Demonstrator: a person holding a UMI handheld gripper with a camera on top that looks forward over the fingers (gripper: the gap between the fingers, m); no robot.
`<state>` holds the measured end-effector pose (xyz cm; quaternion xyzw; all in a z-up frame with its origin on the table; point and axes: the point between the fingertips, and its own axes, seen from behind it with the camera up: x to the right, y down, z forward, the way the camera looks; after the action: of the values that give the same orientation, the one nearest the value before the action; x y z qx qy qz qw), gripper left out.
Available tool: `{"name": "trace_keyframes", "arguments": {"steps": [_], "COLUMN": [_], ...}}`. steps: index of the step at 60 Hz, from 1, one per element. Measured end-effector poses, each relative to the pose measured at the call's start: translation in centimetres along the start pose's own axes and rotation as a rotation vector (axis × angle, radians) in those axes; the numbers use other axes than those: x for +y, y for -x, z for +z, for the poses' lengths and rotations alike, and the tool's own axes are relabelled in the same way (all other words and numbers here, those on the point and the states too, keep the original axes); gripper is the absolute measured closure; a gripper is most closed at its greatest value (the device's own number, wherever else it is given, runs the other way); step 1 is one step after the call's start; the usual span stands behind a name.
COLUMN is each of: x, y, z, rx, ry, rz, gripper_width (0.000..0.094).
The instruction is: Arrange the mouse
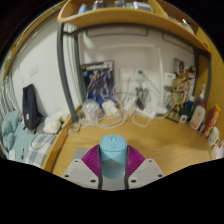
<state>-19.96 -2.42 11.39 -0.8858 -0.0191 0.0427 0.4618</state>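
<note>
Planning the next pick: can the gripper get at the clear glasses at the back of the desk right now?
Probably not for a grasp. The gripper looks shut on a light blue object, so it is occupied. The bare desk up to the clear glasses looks free.

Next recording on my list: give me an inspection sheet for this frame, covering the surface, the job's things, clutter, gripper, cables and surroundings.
Surface: wooden desk, bare just ahead of the fingers.
Job's things: a light blue object stands between the fingers; whether it is the mouse cannot be told.
Clutter: bottles and small containers at the desk's far right; clear glassware along the back; a black item at far left.
Gripper: gripper low over the desk's near edge, pink pads flanking the blue object; contact cannot be judged.
Cables: thin white cords hang on the back wall.
Surroundings: wooden shelf overhead, poster on the white wall.
</note>
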Motion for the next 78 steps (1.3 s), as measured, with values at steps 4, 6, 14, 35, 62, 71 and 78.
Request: {"name": "trace_keyframes", "arguments": {"steps": [4,6,14,35,62,71,78], "x": [3.0,4.4,9.2,11.6,-1.8,-4.6,-5.5], "y": [2.1,2.9,4.7,4.5,-3.0,-7.3,-10.6], "z": [2.1,3.0,5.6,6.4,-8.4,-14.6,-18.0], "rx": [-0.012,-0.009,-0.009,0.016,0.023,0.025,0.033], "ry": [0.049,0.066,0.138,0.178,0.013,-0.045,-0.074], "rz": [-0.022,-0.039,-0.051,-0.040,-0.021,0.005,0.024], "gripper_width": [0.0642,0.0642,0.0615,0.0346,0.0124,0.0122,0.0127]}}
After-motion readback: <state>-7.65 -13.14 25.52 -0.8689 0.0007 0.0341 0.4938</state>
